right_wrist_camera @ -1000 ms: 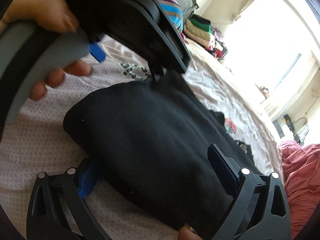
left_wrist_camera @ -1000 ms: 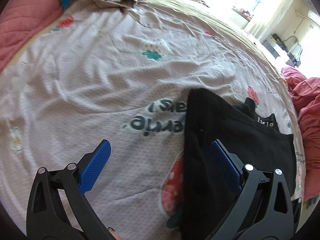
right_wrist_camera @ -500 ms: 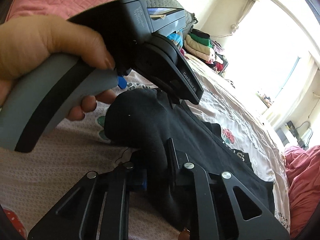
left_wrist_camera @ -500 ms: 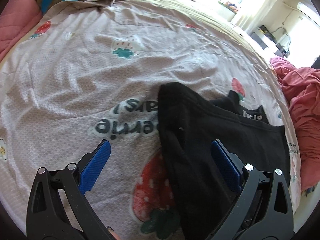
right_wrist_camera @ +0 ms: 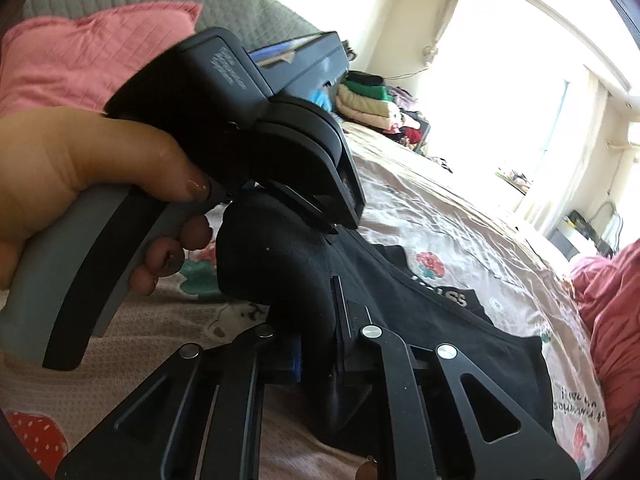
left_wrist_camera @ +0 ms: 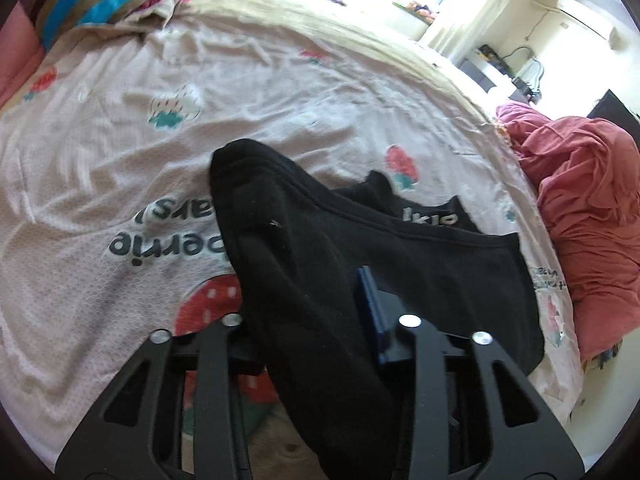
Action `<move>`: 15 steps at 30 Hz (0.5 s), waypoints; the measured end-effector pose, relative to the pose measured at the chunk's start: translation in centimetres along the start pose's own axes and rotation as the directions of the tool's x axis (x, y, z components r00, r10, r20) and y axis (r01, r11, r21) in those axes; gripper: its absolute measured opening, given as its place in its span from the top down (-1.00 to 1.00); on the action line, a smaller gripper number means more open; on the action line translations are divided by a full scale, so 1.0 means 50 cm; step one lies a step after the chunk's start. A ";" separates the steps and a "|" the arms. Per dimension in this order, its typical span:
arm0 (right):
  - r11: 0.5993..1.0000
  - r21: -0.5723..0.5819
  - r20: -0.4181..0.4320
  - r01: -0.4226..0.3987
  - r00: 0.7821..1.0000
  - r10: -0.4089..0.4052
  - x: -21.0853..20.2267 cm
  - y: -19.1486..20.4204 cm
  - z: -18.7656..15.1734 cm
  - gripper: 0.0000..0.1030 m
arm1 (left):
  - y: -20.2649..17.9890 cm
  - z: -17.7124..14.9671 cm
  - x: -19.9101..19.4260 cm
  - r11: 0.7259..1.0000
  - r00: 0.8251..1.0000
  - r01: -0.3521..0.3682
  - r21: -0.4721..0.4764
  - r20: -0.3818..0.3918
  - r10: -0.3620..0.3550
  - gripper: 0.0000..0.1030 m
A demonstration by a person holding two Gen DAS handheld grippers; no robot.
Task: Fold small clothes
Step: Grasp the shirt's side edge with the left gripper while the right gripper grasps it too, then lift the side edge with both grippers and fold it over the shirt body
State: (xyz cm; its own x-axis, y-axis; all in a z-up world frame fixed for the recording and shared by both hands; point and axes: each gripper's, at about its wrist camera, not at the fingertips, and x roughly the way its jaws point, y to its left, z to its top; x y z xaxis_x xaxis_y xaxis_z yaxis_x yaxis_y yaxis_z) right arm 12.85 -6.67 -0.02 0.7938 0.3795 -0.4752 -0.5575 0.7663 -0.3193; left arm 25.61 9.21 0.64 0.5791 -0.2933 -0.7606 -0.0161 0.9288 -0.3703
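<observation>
Bed with strawberry-print sheet point(left_wrist_camera: 120, 168), bright window behind. Black garment point(left_wrist_camera: 420, 256) lies mid-bed — I've got its near edge in both claws: left claw point(left_wrist_camera: 308, 320) closing on the cloth, right claw point(right_wrist_camera: 320, 344) clamped tight on it. Step: lifting the edge; next I carry it over, level. Only the right view shows the hand point(right_wrist_camera: 80, 168) gripping the left handle.

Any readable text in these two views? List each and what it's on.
"berrie", seen upside down, dark print on the bedsheet; the line above it is partly hidden, unreadable.
"SS", white letters on the black garment; the rest is folded under.
Small print on the left gripper's housing: blurred.
Small handwriting-style print at the sheet's edge: too small.
</observation>
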 end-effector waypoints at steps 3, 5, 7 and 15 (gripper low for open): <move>0.999 0.046 0.022 0.019 1.000 -0.020 -0.020 -0.026 -0.008 0.83 | -0.040 -0.003 -0.023 1.000 0.999 0.009 0.029 0.035 -0.010 0.64; 0.996 0.080 0.033 0.034 0.999 -0.037 -0.039 -0.045 -0.014 0.83 | -0.073 -0.005 -0.037 0.999 0.998 0.010 0.051 0.055 -0.013 0.64; 0.992 0.120 0.039 0.045 0.998 -0.050 -0.057 -0.067 -0.022 0.84 | -0.097 -0.006 -0.047 0.998 0.998 0.011 0.070 0.066 -0.015 0.64; 0.960 0.272 0.041 0.068 0.996 -0.082 -0.110 -0.152 -0.059 0.86 | -0.227 -0.006 -0.048 0.985 0.997 -0.013 0.169 0.076 0.000 0.64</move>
State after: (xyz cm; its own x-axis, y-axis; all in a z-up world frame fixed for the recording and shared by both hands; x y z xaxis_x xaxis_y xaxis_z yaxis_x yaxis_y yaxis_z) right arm 11.99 -16.11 2.57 0.8461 0.3365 -0.4133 -0.4153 0.9023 -0.1157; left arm 24.18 -0.70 6.52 0.6395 -0.2748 -0.7180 0.1146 0.9576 -0.2645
